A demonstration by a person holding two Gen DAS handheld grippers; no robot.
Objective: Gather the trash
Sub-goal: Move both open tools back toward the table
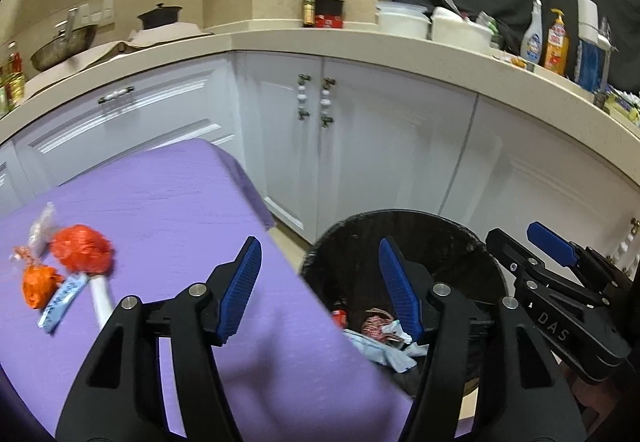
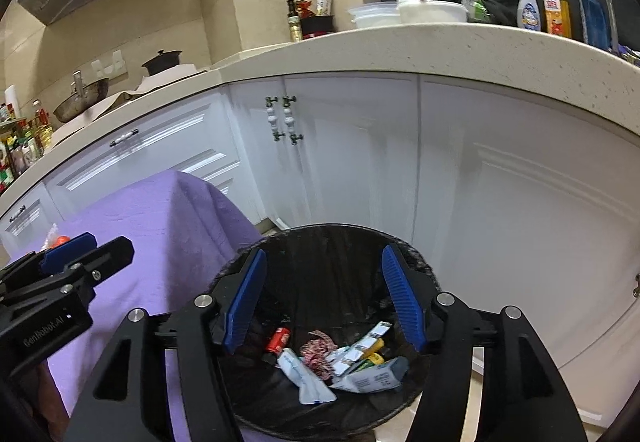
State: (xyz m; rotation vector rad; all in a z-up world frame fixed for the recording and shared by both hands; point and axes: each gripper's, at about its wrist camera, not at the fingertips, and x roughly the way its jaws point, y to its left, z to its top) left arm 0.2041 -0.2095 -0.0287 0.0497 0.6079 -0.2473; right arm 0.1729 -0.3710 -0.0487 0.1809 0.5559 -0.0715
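Observation:
On the purple tablecloth (image 1: 180, 202) at the left lie a crumpled orange bag (image 1: 82, 254), a smaller orange wrapper (image 1: 38, 288), a blue-white wrapper (image 1: 64, 300), a clear packet (image 1: 42, 228) and a white stick (image 1: 100, 298). A black-lined bin (image 2: 332, 228) stands beside the table on its right and holds several wrappers (image 2: 316, 358) and a red can (image 2: 279, 338). My left gripper (image 1: 319, 246) is open and empty, straddling the table's edge and the bin (image 1: 400, 213). My right gripper (image 2: 324, 254) hangs open and empty over the bin's mouth, and its blue pad (image 1: 552, 246) also shows in the left wrist view.
White cabinets (image 2: 360, 162) stand close behind the bin under a beige counter (image 2: 400, 50). The counter carries bottles (image 1: 556, 42), white tubs (image 1: 404, 18), a wok (image 1: 64, 46) and a pot (image 1: 160, 16). A strip of tile floor (image 1: 292, 246) shows between table and cabinets.

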